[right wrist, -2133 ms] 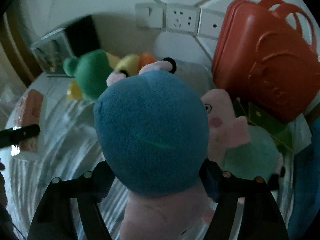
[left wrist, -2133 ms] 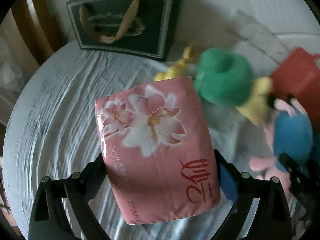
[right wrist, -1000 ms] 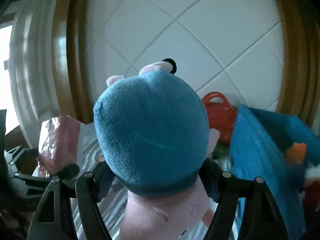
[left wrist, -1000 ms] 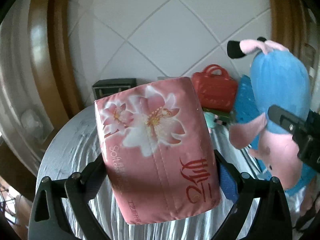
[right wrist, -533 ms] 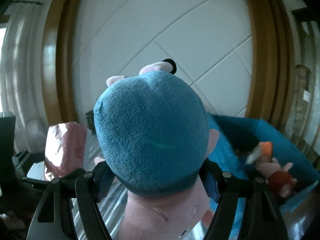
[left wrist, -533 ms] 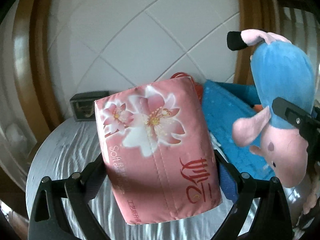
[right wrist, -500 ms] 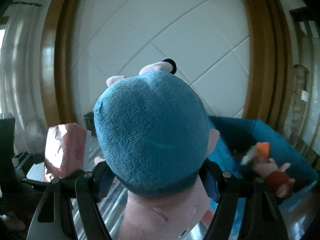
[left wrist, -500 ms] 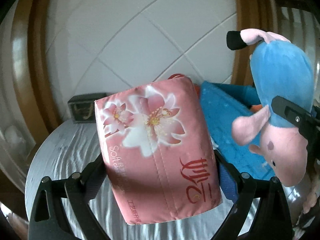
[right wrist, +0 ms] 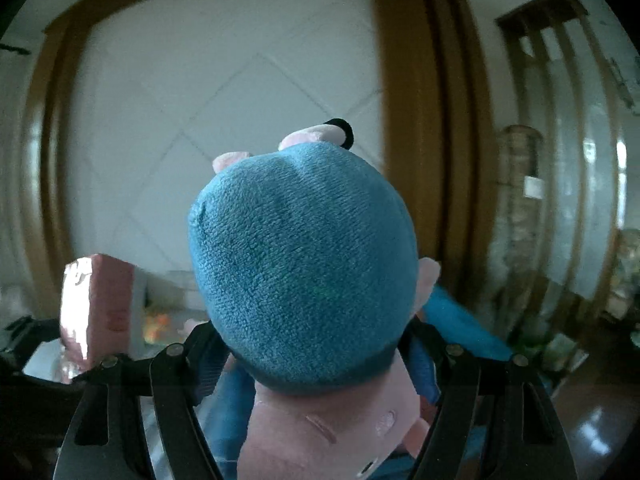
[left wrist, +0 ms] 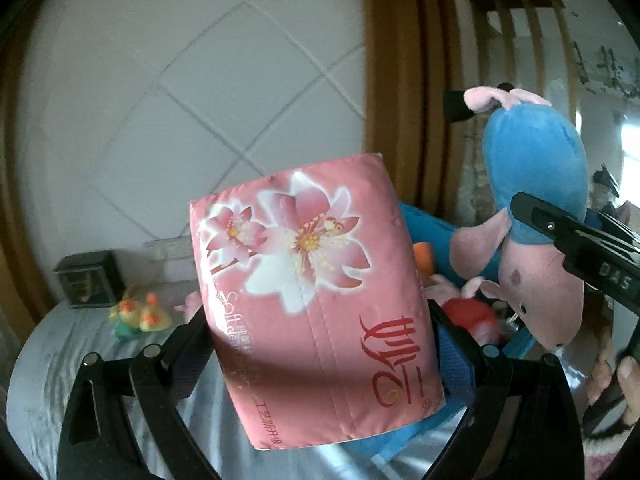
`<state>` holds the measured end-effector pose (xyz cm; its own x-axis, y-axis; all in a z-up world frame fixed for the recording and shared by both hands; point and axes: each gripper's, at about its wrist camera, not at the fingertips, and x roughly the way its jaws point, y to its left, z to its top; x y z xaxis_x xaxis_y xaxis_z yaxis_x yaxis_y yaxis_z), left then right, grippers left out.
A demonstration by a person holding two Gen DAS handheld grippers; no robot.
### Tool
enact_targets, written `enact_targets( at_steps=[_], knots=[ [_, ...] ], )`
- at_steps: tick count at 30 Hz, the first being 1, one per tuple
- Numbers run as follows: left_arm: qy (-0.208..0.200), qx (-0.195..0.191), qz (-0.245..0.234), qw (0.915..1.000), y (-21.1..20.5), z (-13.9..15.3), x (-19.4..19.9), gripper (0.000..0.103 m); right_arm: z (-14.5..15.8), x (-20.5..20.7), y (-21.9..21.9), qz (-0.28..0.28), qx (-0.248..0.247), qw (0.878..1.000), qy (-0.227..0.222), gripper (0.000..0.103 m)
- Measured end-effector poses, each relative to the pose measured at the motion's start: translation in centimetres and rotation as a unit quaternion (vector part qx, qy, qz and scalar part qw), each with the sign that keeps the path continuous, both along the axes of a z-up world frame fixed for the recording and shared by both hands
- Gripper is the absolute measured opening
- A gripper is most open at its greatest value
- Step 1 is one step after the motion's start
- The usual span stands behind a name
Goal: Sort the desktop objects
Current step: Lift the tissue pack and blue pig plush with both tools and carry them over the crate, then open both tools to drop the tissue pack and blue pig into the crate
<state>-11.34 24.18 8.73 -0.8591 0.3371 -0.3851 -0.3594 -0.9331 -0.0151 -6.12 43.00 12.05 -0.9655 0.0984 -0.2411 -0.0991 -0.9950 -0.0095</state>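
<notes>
- Left wrist view: left hand-held gripper (left wrist: 320, 344) is clamped on a pink tissue pack (left wrist: 316, 300), one finger pressing on each side. The pack is carried in the air above the desk (left wrist: 72, 360), tilted, its flower print facing the camera.
- Same view, right edge: right hand-held gripper (left wrist: 576, 248) grips a blue-and-pink plush pig (left wrist: 532, 208) at the neck; the plush is upside down, head low, feet up. A person's hand (left wrist: 620, 384) shows at the lower right, on the gripper's handle.
- Behind the pack and below the plush sits a blue bin (left wrist: 432, 228); inside it are an orange item, a pink plush and something red, too hidden to identify.
- Far left of the desk: a dark box (left wrist: 86, 284) against the white tiled wall (left wrist: 180, 100), and just beside it a small green-and-yellow toy (left wrist: 138, 316).
- Right wrist view: right hand-held gripper (right wrist: 316, 364) has its jaws set wide, pressed on the plush pig (right wrist: 304, 264) from both sides; the blue body fills the centre, the pink head is nearest the camera.
- Same view, left: tissue pack (right wrist: 96, 312) in the left hand-held gripper, blurred. A blue edge of the bin (right wrist: 464, 328) shows to the right of the plush.
</notes>
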Motion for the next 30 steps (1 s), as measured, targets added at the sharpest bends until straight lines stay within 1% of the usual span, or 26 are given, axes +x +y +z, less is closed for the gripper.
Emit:
enact_targets(
  at_steps=[1, 2, 4, 6, 8, 9, 10, 12, 14, 15, 16, 18, 21, 23, 25, 27, 29, 30],
  knots=[
    [0.002, -0.002, -0.002, 1.0000, 2.5, 0.1, -0.5, 0.097, -0.1, -0.1, 1.3, -0.007, 0.003, 1.000, -0.003, 0.076],
    [0.005, -0.004, -0.003, 1.0000, 3.9, 0.2, -0.7, 0.097, -0.4, -0.7, 3.6, -0.021, 0.014, 1.000, -0.011, 0.076],
    [0.010, -0.013, -0.008, 0.9998, 7.7, 0.6, -0.7, 0.097, -0.9, -2.0, 6.1, -0.032, 0.022, 0.999, -0.025, 0.076],
    [0.009, -0.019, -0.018, 0.9996, 10.6, 1.0, -0.9, 0.097, -1.8, -3.3, 9.0, -0.034, 0.019, 0.998, -0.045, 0.076],
    [0.002, -0.028, -0.023, 0.9993, 12.7, 0.7, -1.8, 0.097, -2.8, -4.4, 11.2, -0.035, 0.010, 0.997, -0.061, 0.076],
    [-0.005, -0.035, -0.023, 0.9991, 13.7, 0.5, -2.4, 0.097, -3.1, -4.6, 11.8, -0.035, 0.006, 0.997, -0.067, 0.076],
    [-0.021, -0.048, -0.025, 0.9983, 14.9, -0.3, -3.7, 0.097, -3.6, -5.0, 12.6, -0.034, 0.003, 0.997, -0.076, 0.076],
    [-0.049, -0.062, -0.022, 0.9966, 16.3, -1.3, -5.1, 0.097, -5.2, -6.5, 15.0, -0.031, -0.004, 0.995, -0.095, 0.076],
    [-0.077, -0.078, -0.016, 0.9939, 17.7, -2.5, -6.2, 0.097, -6.4, -8.4, 16.3, -0.032, -0.006, 0.993, -0.110, 0.076],
    [-0.093, -0.084, -0.009, 0.9921, 18.1, -3.3, -6.9, 0.097, -6.9, -9.0, 17.1, -0.033, -0.007, 0.993, -0.117, 0.076],
    [-0.104, -0.087, -0.005, 0.9907, 18.3, -3.4, -6.9, 0.097, -7.3, -9.2, 17.0, -0.035, -0.008, 0.992, -0.124, 0.076],
    [-0.122, -0.093, 0.005, 0.9882, 18.4, -4.1, -7.6, 0.098, -8.4, -10.5, 17.7, -0.034, -0.012, 0.989, -0.143, 0.077],
    [-0.133, -0.097, 0.017, 0.9862, 18.4, -4.7, -8.3, 0.098, -9.7, -11.6, 17.9, -0.028, -0.015, 0.987, -0.159, 0.078],
    [-0.130, -0.099, 0.025, 0.9862, 18.2, -4.4, -8.1, 0.098, -10.3, -12.1, 18.1, -0.032, -0.015, 0.985, -0.168, 0.081],
    [-0.128, -0.097, 0.027, 0.9867, 18.7, -4.0, -7.9, 0.100, -10.8, -12.6, 18.2, -0.035, -0.017, 0.983, -0.177, 0.086],
    [-0.125, -0.094, 0.025, 0.9874, 17.5, -4.4, -8.6, 0.100, -11.1, -13.0, 18.4, -0.038, -0.017, 0.982, -0.181, 0.090],
    [-0.121, -0.094, 0.021, 0.9880, 17.3, -4.2, -8.3, 0.100, -11.1, -12.6, 17.9, -0.043, -0.021, 0.982, -0.181, 0.097],
    [-0.118, -0.093, 0.019, 0.9884, 17.1, -4.1, -8.1, 0.100, -11.0, -12.4, 17.8, -0.045, -0.022, 0.983, -0.177, 0.103]
  ],
)
